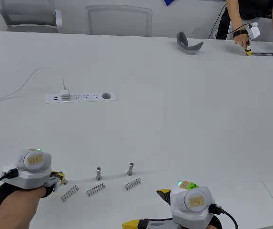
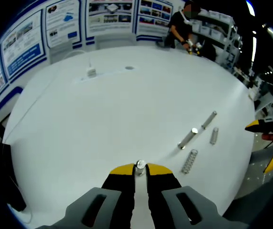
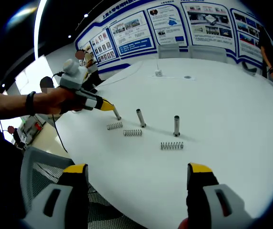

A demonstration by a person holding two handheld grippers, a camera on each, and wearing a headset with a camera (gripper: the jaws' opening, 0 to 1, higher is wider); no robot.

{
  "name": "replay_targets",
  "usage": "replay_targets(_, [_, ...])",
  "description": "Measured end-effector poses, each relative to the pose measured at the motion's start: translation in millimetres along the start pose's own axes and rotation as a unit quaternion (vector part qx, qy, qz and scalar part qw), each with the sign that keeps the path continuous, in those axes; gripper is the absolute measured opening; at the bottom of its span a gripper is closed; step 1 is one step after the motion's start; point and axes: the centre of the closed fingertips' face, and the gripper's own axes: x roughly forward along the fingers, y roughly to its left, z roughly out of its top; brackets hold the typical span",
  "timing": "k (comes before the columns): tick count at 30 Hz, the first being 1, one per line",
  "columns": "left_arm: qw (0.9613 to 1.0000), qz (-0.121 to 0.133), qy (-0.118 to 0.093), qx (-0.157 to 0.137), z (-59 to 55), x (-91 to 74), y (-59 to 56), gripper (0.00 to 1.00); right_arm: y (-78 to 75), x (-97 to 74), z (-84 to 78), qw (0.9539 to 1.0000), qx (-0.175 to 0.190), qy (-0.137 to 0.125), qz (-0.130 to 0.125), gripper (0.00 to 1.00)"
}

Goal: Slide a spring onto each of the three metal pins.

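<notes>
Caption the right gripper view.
Open right gripper faces three springs and two free pins; left gripper clamps the third pin.

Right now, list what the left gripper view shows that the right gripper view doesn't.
Left gripper view: the left gripper close up, jaws shut on the top of a metal pin, and the right gripper with its yellow tips at the edge. Right gripper view: the right gripper open over bare table, the left gripper side-on, a third spring beside the held pin, a mesh chair. Shared: the white table, two free-standing pins, two springs, the power strip.
</notes>
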Motion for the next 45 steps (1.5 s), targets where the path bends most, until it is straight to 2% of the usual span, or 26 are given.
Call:
replay_targets(16, [1.0000, -0.008, 0.005, -0.002, -2.7, -0.3, -1.9, 0.10, -0.9, 0.0, -2.6, 1.0000, 0.001, 0.001, 0.000, 0.86])
replay_targets(23, [0.9996, -0.018, 0.003, -0.024, -5.1, -2.4, -2.9, 0.20, 0.8, 0.8, -3.4, 1.0000, -0.001, 0.004, 0.003, 0.86])
replay_targets(31, [0.9993, -0.023, -0.003, -0.031, -6.5, -9.8, -4.7, 0.28, 1.9, 2.0, -4.8, 1.0000, -0.002, 0.006, 0.004, 0.86])
replay_targets(37, [0.9991, -0.032, -0.002, -0.027, -17.7, -17.6, -7.8, 0.33, 2.9, 2.1, -5.4, 1.0000, -0.003, 0.006, 0.005, 0.86])
replay_targets(40, [0.9989, -0.043, -0.004, -0.019, -24.5, -21.1, -11.2, 0.39, 3.1, 3.0, -7.4, 0.9999, -0.004, 0.009, 0.006, 0.86])
replay_targets(45, [0.9987, -0.046, -0.010, -0.018, -33.2, -30.7, -7.9, 0.44, 5.7, 3.9, -8.4, 0.9999, -0.006, 0.011, 0.008, 0.86])
